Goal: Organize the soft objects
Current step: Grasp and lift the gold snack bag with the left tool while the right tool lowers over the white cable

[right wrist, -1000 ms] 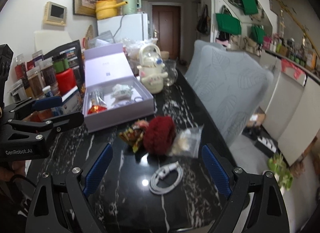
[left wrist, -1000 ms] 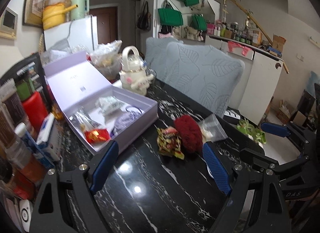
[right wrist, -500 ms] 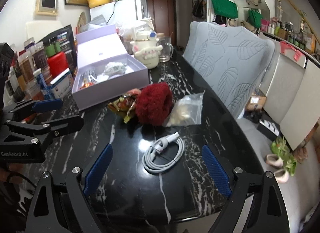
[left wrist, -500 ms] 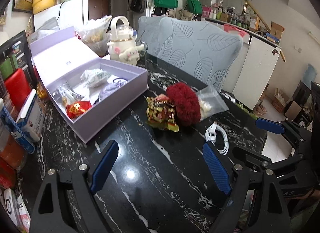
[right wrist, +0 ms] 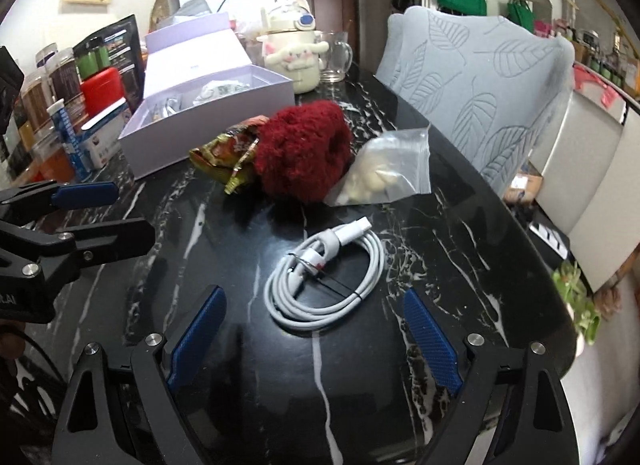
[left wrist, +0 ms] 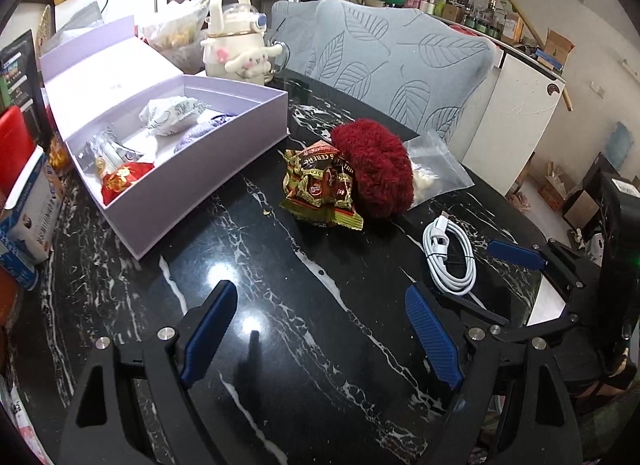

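Observation:
A fluffy dark-red soft piece (left wrist: 374, 169) (right wrist: 304, 149) lies on the black marble table (left wrist: 304, 305), touching a crumpled snack packet (left wrist: 320, 189) and a clear zip bag (right wrist: 384, 173). A coiled white cable (right wrist: 324, 285) (left wrist: 450, 257) lies nearer. My right gripper (right wrist: 314, 335) hovers low over the cable. Its jaws are closing, and the coil shows between its fingertips, untouched by the pads. My left gripper (left wrist: 320, 329) stands open over bare table, short of the packet. The open lilac box (left wrist: 224, 137) holds a few small pouches.
A cream kettle (left wrist: 236, 41) and a glass mug (right wrist: 334, 57) stand behind the box. Jars, cartons and a red tin (right wrist: 102, 89) line the left side. A grey leaf-patterned chair back (right wrist: 480, 77) borders the right edge. The left gripper's fingers (right wrist: 86, 193) show at the far left.
Both grippers have sunk toward the tabletop and tipped further down. The cable has come into the left view and now lies between the right fingertips. Nothing on the table has moved.

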Demonstrator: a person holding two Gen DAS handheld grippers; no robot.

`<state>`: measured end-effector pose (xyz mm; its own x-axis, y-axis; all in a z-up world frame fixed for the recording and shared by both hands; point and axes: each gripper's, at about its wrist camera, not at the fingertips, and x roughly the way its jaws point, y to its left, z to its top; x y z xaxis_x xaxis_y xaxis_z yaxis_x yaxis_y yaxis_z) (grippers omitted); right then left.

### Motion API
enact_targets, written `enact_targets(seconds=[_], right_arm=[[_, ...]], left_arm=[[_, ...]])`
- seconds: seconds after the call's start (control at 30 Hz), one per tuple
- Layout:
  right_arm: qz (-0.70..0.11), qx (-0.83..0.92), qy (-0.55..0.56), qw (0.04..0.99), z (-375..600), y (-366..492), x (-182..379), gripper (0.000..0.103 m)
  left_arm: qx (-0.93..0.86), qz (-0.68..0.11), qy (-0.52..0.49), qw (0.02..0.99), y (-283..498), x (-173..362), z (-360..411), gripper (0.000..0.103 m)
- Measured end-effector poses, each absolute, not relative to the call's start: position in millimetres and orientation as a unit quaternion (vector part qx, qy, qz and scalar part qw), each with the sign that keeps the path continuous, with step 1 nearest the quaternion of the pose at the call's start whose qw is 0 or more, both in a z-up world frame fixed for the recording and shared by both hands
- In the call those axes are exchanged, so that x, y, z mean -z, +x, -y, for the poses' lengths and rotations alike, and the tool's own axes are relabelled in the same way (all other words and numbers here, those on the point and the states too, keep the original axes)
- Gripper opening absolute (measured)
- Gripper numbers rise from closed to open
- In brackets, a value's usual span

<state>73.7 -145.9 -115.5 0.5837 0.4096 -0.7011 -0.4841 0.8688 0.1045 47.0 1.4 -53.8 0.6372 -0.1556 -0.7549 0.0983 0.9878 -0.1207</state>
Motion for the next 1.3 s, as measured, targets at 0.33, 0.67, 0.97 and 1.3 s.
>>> enact_targets(seconds=[0.33, 0.67, 0.97, 1.3], right_arm=[[-0.369, -0.248, -0.069, 0.893, 145, 86, 123, 0.061], [-0.382, -0.26, -0.041, 0.886, 159, 104, 120, 0.061], [-0.394, -0.257, -0.021, 0.882, 171, 119, 119, 0.068], [-0.393, -0.256, -0.013, 0.883, 169, 134, 120, 0.073]], left_arm=[[0.068, -0.426, -0.041, 0.901, 74, 55, -5, 0.087], [0.064, -0.421, -0.028, 0.904, 103, 54, -2, 0.087], [0.058, -0.42, -0.014, 0.905, 129, 59, -2, 0.087], [0.083, -0.44, -0.036, 0.893, 163, 72, -4, 0.087]])
